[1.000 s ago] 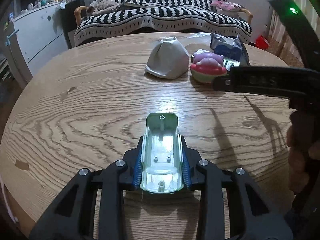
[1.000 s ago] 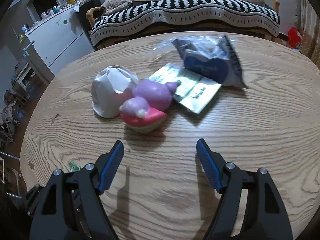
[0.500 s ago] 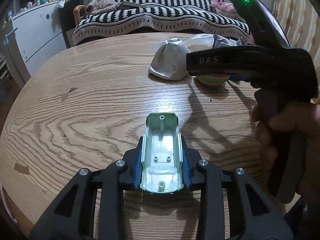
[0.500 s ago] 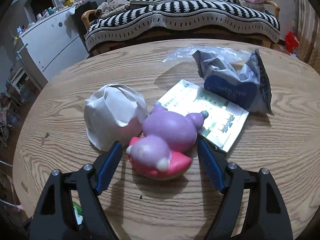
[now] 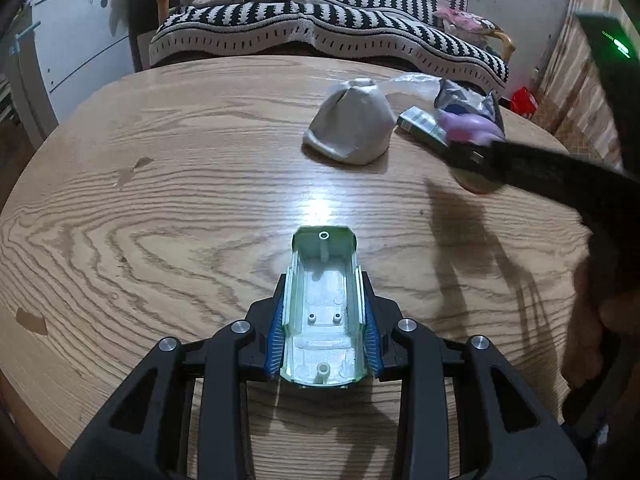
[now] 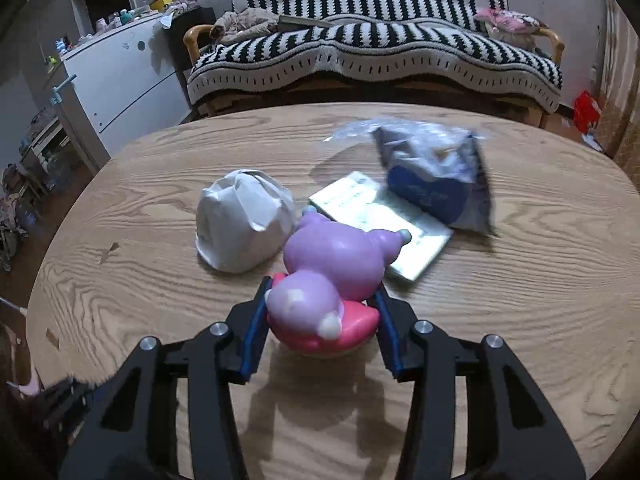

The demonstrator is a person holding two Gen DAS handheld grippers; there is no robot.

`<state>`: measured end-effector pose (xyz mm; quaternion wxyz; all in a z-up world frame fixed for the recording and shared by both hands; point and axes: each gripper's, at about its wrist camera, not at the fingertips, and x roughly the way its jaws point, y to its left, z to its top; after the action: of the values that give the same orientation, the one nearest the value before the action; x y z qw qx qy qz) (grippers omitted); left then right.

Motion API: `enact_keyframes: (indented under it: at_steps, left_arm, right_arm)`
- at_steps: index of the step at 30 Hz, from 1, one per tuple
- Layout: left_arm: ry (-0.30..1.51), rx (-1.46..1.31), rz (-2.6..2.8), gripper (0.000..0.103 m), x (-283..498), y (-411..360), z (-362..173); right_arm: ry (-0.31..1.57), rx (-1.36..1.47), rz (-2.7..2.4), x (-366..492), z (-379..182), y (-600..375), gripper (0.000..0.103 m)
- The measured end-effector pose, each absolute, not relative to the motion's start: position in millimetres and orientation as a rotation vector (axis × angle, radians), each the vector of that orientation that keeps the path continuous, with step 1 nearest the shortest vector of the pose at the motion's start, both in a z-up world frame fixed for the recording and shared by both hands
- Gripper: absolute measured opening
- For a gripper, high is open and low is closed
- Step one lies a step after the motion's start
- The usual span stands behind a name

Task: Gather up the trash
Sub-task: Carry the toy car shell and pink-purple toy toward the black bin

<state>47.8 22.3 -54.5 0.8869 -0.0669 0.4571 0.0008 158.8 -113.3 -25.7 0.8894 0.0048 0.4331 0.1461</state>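
My left gripper is shut on a pale green plastic toy-car shell and holds it just above the round wooden table. My right gripper is shut on a purple and pink squishy toy, which stands on the table. That toy also shows at the far right of the left wrist view, half hidden by the right gripper's black body. Beside it lie a crumpled white paper wad, a flat printed packet and a dark blue foil bag.
A black and white striped sofa stands behind the table. A white cabinet is at the left. The table edge curves close on the left and near sides. My hand on the right gripper fills the right of the left wrist view.
My right gripper moved forward around the purple and pink toy and closed on it. The left gripper kept its hold on the green shell and hardly moved.
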Motion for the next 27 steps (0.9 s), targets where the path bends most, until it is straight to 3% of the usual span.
enact_keyframes:
  at_steps: [12,27]
  left_arm:
    - [0.885,-0.154,-0.151,0.032,60.1,-69.4,-17.9]
    - [0.853,0.042,-0.574,0.032,36.6,-307.2,-6.4]
  right_arm:
    - [0.863,0.071,0.171,67.7,2.4,-268.6,0.047]
    - [0.848,0.234,-0.213,-71.8,-8.1,-518.3,0.048]
